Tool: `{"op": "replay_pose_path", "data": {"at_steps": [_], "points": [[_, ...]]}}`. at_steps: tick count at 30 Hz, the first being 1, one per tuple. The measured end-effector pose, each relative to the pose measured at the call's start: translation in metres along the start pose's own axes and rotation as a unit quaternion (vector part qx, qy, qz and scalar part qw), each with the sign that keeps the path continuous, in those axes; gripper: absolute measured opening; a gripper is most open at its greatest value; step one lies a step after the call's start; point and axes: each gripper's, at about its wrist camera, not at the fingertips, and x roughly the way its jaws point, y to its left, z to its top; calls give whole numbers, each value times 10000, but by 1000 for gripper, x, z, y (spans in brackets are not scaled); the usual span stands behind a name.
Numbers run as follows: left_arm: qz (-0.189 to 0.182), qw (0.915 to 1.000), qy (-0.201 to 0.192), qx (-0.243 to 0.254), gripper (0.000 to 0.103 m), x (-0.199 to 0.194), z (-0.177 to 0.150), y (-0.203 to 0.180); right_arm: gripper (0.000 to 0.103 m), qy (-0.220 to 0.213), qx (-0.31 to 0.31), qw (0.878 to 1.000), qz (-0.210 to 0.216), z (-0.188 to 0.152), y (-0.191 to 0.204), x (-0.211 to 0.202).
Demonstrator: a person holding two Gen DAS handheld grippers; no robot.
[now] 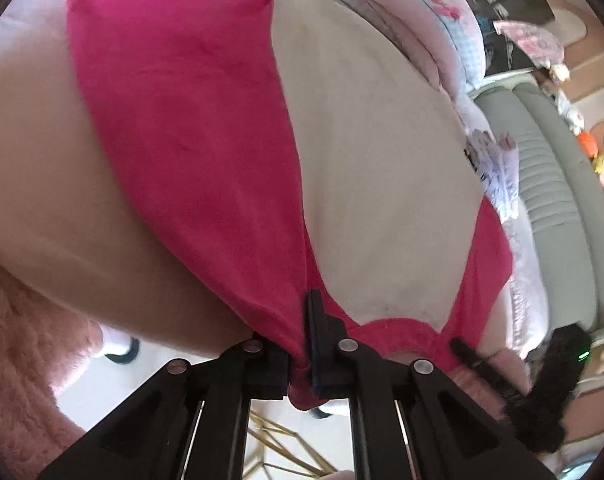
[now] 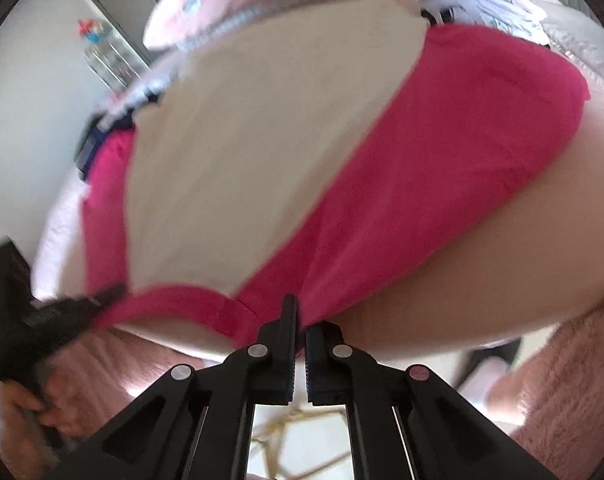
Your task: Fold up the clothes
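Pink garment [image 1: 189,152] lay spread over the cream surface [image 1: 382,168], running from 11 o'clock down to 6 in the left wrist view. Left gripper [image 1: 302,360] had its jaws nearly closed, pinching a bunched pink edge between them at 6 o'clock. Garment hem curved off toward 4 o'clock, where the other gripper's black finger reached it.

Right wrist view: same pink garment [image 2: 422,168] ran from 1 o'clock down to 6. Right gripper [image 2: 299,344] had its jaws close together with a thin gap; pink fabric sat at the fingertips, but the frame was blurry so I could not tell if cloth was really clamped. Left gripper [image 2: 101,296] showed at 8 o'clock, touching the pink hem, with a hand [image 2: 49,404] holding it.

Pile of other clothes [image 1: 454,28] at 1 o'clock, beyond the cream surface. Fluffy pink sleeve [image 1: 17,352] at 8 o'clock.
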Motion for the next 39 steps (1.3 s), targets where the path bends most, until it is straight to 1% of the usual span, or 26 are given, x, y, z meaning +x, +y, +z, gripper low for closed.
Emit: {"op": "replay_pose_path", "data": {"at_steps": [4, 5, 7, 9, 10, 12, 13, 15, 16, 17, 18, 19, 20, 21, 22, 23, 25, 28, 29, 30, 31, 33, 35, 37, 39], "points": [[-39, 9999, 135, -62, 7, -2, 0, 4, 1, 35, -245, 9995, -184, -1, 4, -3], [-98, 9995, 212, -224, 8, -3, -1, 7, 2, 52, -315, 9992, -223, -2, 6, -3], [-222, 9948, 547, -833, 8, -15, -2, 13, 5, 123, -289, 9994, -174, -1, 4, -7], [-125, 9965, 515, -649, 8, -38, 0, 0, 5, 272, -171, 9995, -12, -2, -1, -17], [43, 9986, 412, -341, 8, -49, 2, -12, 5, 312, -112, 9994, 88, -2, -4, -26], [286, 9991, 257, 197, 8, -55, 9, -31, 5, 134, -283, 9994, -147, 0, 1, -42], [410, 9977, 170, 509, 8, -55, 14, -41, 5, 41, -376, 9989, -264, 2, 3, -49], [644, 9947, 178, 782, 8, -49, 28, -55, 7, -277, -776, 9958, -391, 15, 15, -59], [760, 9928, 192, 901, 8, -45, 35, -62, 12, -267, -846, 9953, -385, 23, 20, -55], [590, 9943, 226, 858, 8, -46, 41, -69, 14, -258, -917, 9947, -378, 30, 25, -51], [256, 9951, 199, 931, 9, -50, 45, -77, 14, -249, -988, 9941, -372, 38, 29, -46], [75, 9924, 135, 1218, 9, -55, 48, -89, 14, -240, -1059, 9934, -365, 46, 34, -42], [120, 9881, 16, 1532, 10, -56, 50, -99, 14, -231, -1129, 9927, -359, 53, 39, -38], [206, 9826, -116, 1842, 15, -55, 52, -109, 14, -219, -1199, 9919, -351, 61, 44, -34], [328, 9817, -9, 1878, 24, -46, 50, -104, 15, -160, -1249, 9915, -321, 64, 47, -25], [459, 9815, 153, 1851, 27, -35, 48, -96, 15, -122, -1268, 9912, -357, 64, 48, -17], [718, 9800, 476, 1795, 28, -12, 44, -80, 16, 141, -1233, 9908, -540, 64, 46, 9], [1105, 9744, 959, 1705, 27, 22, 37, -56, 16, 358, -1058, 9911, -730, 47, 31, 30], [1095, 9745, 959, 1706, 27, 23, 29, -48, 16, 345, -999, 9922, -661, 40, 27, 25], [1015, 9759, 724, 1790, 27, 17, 20, -42, 17, 332, -940, 9933, -592, 33, 23, 21], [1020, 9767, 653, 1774, 27, 13, 14, -39, 17, 320, -881, 9942, -523, 26, 19, 16], [1073, 9779, 605, 1688, 27, 7, 4, -32, 17, 293, -762, 9959, -384, 12, 11, 7], [1207, 9743, 626, 1794, 28, 5, 1, -35, 17, 273, -671, 9970, -284, 2, 4, -1], [1308, 9711, 689, 1874, 28, 4, 0, -40, 17, 291, -479, 9983, -167, 1, -2, -11], [1093, 9747, 713, 1814, 28, 0, 2, -44, 17, 72, -101, 9999, 32, 7, -17, -27]]}}
